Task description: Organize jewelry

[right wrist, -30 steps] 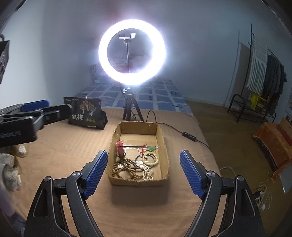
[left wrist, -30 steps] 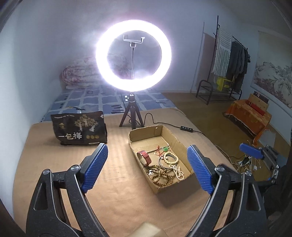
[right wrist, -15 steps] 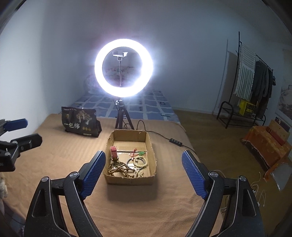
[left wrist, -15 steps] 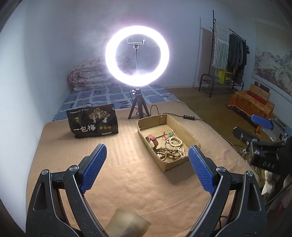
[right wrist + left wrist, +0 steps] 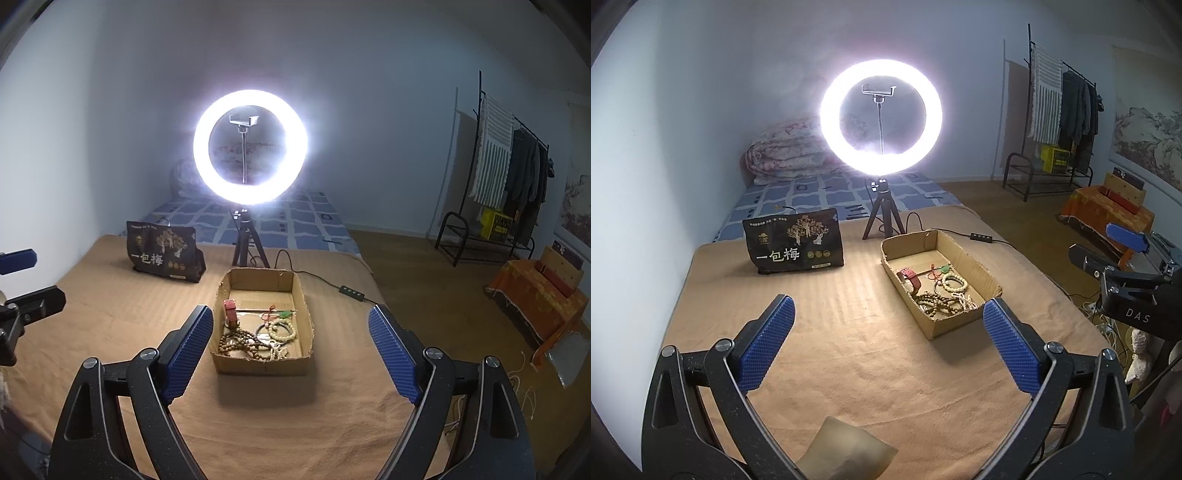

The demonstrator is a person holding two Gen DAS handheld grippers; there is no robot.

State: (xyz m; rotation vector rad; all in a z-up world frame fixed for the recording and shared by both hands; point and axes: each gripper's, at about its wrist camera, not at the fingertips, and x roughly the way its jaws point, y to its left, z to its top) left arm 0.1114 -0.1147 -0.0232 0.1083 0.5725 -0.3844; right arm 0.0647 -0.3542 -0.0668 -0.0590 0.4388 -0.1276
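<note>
A shallow cardboard box (image 5: 982,271) (image 5: 301,295) sits on the tan cloth. It holds a red watch strap (image 5: 911,277) (image 5: 231,312), a brown bead string (image 5: 932,302) (image 5: 236,341), a cream bead bracelet (image 5: 955,283) (image 5: 282,331) and a green pendant on red cord (image 5: 943,268) (image 5: 283,314). My left gripper (image 5: 884,345) is open and empty, held above the cloth left of and nearer than the box. My right gripper (image 5: 291,354) is open and empty, nearer than the box's near wall; it also shows in the left wrist view (image 5: 1108,251).
A lit ring light on a tripod (image 5: 881,118) (image 5: 250,147) stands behind the box, its cable trailing right. A black snack bag (image 5: 796,247) (image 5: 162,253) stands at back left. A pale soft object (image 5: 846,454) lies at the near edge. Floor drops off right.
Both grippers have pulled back and up from the box; it looks smaller and farther in both views. Both stay open and empty.
</note>
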